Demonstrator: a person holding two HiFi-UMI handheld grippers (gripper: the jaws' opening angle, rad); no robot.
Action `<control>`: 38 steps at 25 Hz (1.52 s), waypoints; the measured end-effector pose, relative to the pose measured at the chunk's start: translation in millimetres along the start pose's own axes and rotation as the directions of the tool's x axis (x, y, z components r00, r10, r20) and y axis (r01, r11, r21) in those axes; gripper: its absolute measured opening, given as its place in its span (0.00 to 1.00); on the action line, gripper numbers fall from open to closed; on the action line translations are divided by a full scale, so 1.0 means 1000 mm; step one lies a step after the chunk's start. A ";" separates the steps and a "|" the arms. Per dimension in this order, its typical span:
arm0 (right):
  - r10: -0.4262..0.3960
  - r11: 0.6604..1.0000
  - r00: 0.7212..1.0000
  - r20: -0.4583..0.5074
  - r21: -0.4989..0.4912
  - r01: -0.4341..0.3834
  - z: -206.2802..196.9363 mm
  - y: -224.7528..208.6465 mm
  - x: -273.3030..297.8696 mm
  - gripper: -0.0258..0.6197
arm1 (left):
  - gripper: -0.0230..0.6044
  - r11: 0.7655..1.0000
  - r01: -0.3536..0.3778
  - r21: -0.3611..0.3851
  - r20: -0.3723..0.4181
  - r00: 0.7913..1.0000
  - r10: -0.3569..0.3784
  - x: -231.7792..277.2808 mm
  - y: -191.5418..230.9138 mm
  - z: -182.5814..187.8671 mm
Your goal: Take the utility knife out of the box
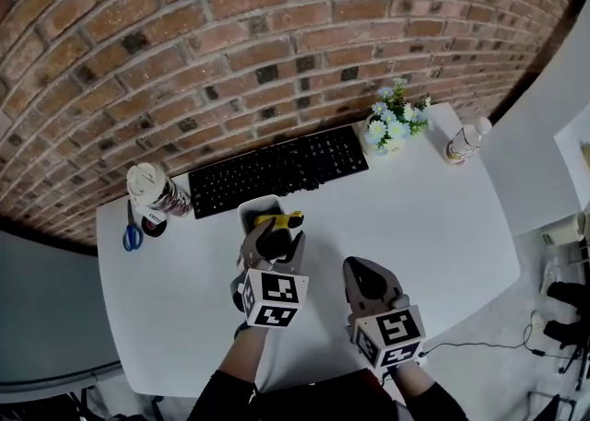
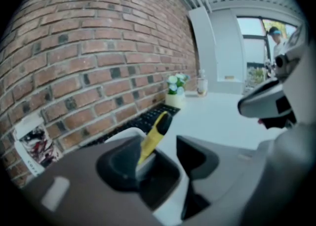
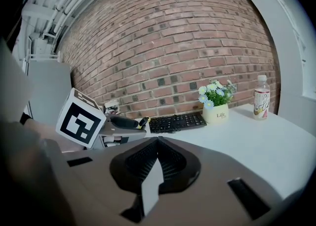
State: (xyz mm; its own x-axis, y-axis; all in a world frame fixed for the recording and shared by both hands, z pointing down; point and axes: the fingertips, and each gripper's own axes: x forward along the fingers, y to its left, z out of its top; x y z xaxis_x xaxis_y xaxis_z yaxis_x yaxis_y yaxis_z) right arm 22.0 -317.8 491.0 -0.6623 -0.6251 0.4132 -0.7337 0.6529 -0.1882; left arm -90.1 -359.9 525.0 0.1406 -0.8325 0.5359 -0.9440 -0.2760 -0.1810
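White desk: keyboard just behind box.

The yellow-and-black plastic utility knife leans tilted in the small white open-topped box, its black-tipped end poking above the rim. The box stands upright on the white table, just beside the black keyboard.

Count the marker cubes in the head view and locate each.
2. One cube sits on the left gripper; the other on the right gripper. None seems hidden.

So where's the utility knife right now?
In the head view, near the middle of the desk, the utility knife stands in the white box just before the keyboard, with the left gripper beside it.
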 end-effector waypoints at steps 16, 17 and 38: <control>0.021 1.000 0.999 -0.033 0.008 -0.021 -0.006 -0.002 0.024 0.05 | 0.37 0.998 -0.016 0.056 -0.010 1.000 0.017 0.020 0.011 0.000; 0.027 1.000 0.999 -0.035 0.014 -0.027 -0.006 -0.001 0.024 0.05 | 0.37 0.998 -0.017 0.061 -0.010 1.000 0.018 0.020 0.011 0.001; 0.011 1.000 0.999 -0.047 0.010 -0.011 -0.010 0.005 0.020 0.05 | 0.22 0.994 -0.041 0.100 0.030 0.999 0.038 0.011 0.017 0.011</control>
State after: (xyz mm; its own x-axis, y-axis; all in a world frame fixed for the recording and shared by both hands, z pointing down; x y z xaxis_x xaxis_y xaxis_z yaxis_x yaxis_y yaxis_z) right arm 6.6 -322.8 507.8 -0.6624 -0.5969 0.4527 -0.7281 0.6552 -0.2015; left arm -101.6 -378.8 518.9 0.1133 -0.8566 0.5033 -0.9143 -0.2881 -0.2846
